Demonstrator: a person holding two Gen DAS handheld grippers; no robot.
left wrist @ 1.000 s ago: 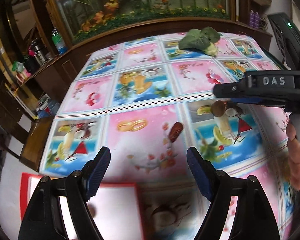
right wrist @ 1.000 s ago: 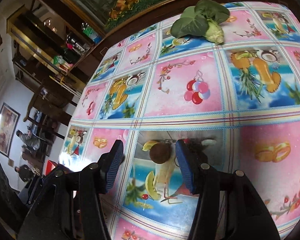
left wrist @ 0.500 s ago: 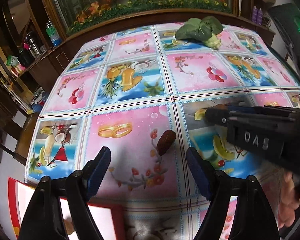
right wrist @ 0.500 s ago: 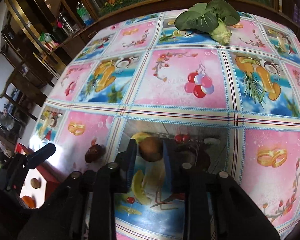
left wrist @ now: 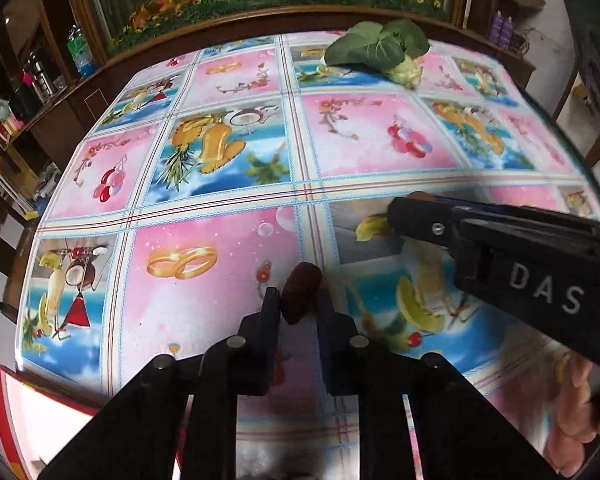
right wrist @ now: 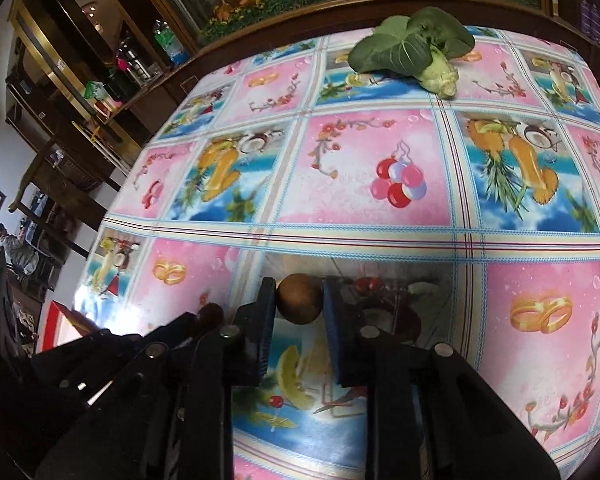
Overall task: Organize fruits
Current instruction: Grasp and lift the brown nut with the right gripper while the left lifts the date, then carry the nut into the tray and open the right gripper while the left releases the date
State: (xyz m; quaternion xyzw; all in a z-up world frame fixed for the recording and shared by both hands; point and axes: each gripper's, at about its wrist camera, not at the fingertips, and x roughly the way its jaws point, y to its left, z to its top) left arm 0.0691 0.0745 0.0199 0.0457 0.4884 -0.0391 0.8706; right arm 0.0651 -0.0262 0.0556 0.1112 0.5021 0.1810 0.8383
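Since half a second ago my left gripper (left wrist: 298, 304) has gone from wide apart, short of the fruit, to pressed together on the dark red date (left wrist: 301, 297); its jaws now sit against both sides of it, down on the pink square of the tablecloth (left wrist: 204, 300). My right gripper (right wrist: 299, 300) was already narrowing on the round brown fruit (right wrist: 299, 298) then, and now it is clamped on it, the pads touching each flank.

Going left to right: at the far left corner the red tray (left wrist: 4, 404) shows its rim; what it holds I cannot tell from here. Next comes the date in my left jaws, then the brown fruit in my right, just beside it on the blue cocktail square. Far back to the right lies the leafy green vegetable (right wrist: 416, 50), well apart from both.

I judge the task mid-way: both fruits are gripped but appear not yet lifted. What is left is carrying each over to the tray and setting them down.
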